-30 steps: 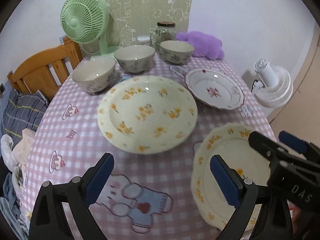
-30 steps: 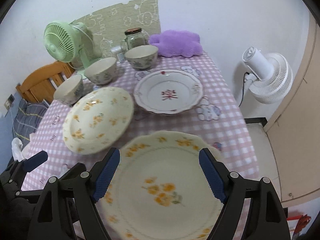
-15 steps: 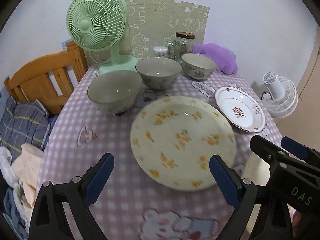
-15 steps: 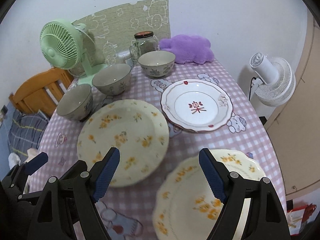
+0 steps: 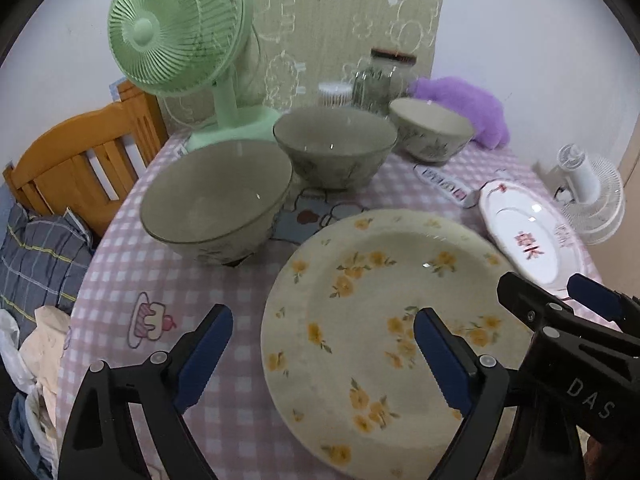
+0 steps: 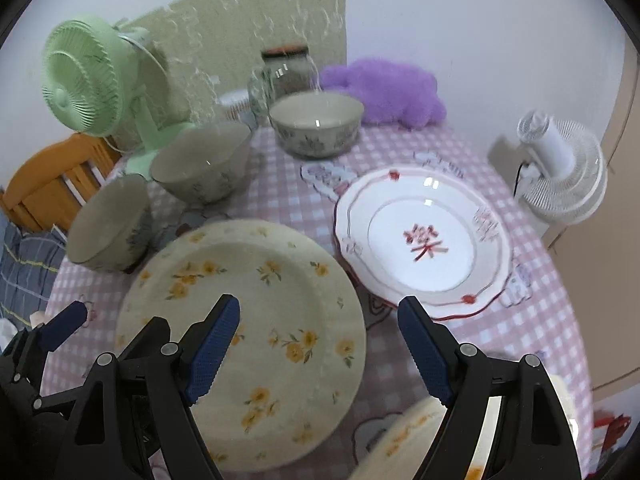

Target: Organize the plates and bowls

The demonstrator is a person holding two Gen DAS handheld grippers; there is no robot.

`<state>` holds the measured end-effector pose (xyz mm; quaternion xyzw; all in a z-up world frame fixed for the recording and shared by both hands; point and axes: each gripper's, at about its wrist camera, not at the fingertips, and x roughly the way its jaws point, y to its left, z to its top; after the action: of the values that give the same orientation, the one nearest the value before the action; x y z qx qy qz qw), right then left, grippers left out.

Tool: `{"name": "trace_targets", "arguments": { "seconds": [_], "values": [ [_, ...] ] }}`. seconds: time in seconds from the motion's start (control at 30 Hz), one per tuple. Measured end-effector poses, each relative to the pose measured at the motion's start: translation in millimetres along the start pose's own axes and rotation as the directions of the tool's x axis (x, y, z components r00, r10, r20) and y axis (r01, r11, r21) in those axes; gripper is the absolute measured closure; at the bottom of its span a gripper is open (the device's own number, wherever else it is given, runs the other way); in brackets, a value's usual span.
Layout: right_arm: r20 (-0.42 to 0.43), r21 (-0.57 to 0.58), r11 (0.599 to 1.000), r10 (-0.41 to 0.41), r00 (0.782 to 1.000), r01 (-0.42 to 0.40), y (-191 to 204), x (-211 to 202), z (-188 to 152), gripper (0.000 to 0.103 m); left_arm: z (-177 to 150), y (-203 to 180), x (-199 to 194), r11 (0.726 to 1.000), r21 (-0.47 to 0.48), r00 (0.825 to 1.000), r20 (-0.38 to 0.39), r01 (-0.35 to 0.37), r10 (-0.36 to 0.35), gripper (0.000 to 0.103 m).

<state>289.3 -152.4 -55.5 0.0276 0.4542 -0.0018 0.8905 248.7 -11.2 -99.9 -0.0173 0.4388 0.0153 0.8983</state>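
A cream plate with yellow flowers (image 5: 384, 320) (image 6: 256, 320) lies on the pink checked table. A white plate with red marks (image 6: 424, 240) (image 5: 528, 236) lies to its right. Three grey-green bowls stand behind: near left (image 5: 216, 200) (image 6: 108, 224), middle (image 5: 336, 144) (image 6: 200, 164), far right (image 5: 432, 132) (image 6: 316, 124). A second flowered plate's rim (image 6: 416, 440) shows at the bottom of the right wrist view. My left gripper (image 5: 324, 360) is open and empty above the flowered plate's left edge. My right gripper (image 6: 320, 348) is open and empty above the same plate's right part.
A green fan (image 5: 176, 28) stands at the table's back left, with a glass jar (image 5: 380, 80) and a purple plush (image 5: 464, 104) behind the bowls. A wooden chair (image 5: 76, 160) is at the left. A white fan (image 6: 560, 168) stands off the table's right edge.
Both grippers have moved forward and left over the table. The near flowered plate has dropped almost out of view. The bowls and the middle flowered plate appear closer. Both grippers stay open.
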Motion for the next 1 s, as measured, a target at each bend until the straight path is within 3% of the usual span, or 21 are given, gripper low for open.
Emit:
{"name": "trace_targets", "arguments": {
  "seconds": [0.2,0.37,0.6,0.87,1.0],
  "values": [
    [-0.076,0.000,1.000,0.022,0.997,-0.022,-2.0,33.0,-3.0,0.020,-4.4,0.4,26.1,1.000,0.011,0.998,-0.055,-0.028,0.028,0.011],
    [-0.117,-0.005,0.998,0.056,0.992,-0.057,0.6,48.9,-2.3,0.026,-5.9,-0.8,35.8,1.000,-0.004,0.996,-0.089,0.018,-0.018,0.014],
    [-0.118,-0.026,0.999,0.038,0.992,-0.041,5.0,47.8,-4.7,0.027,-8.1,-0.1,31.7,1.000,0.012,0.995,-0.096,0.014,-0.012,0.017],
    [-0.153,-0.045,0.995,0.083,0.985,-0.091,20.2,37.9,-17.0,0.027,-22.4,25.6,16.0,1.000,-0.006,0.992,-0.124,0.007,-0.008,0.020],
    [-0.174,-0.059,0.993,0.087,0.981,-0.099,26.0,30.6,-24.0,0.035,-28.6,33.2,11.8,1.000,0.004,0.993,-0.121,0.002,-0.002,0.025]
  ]
}}
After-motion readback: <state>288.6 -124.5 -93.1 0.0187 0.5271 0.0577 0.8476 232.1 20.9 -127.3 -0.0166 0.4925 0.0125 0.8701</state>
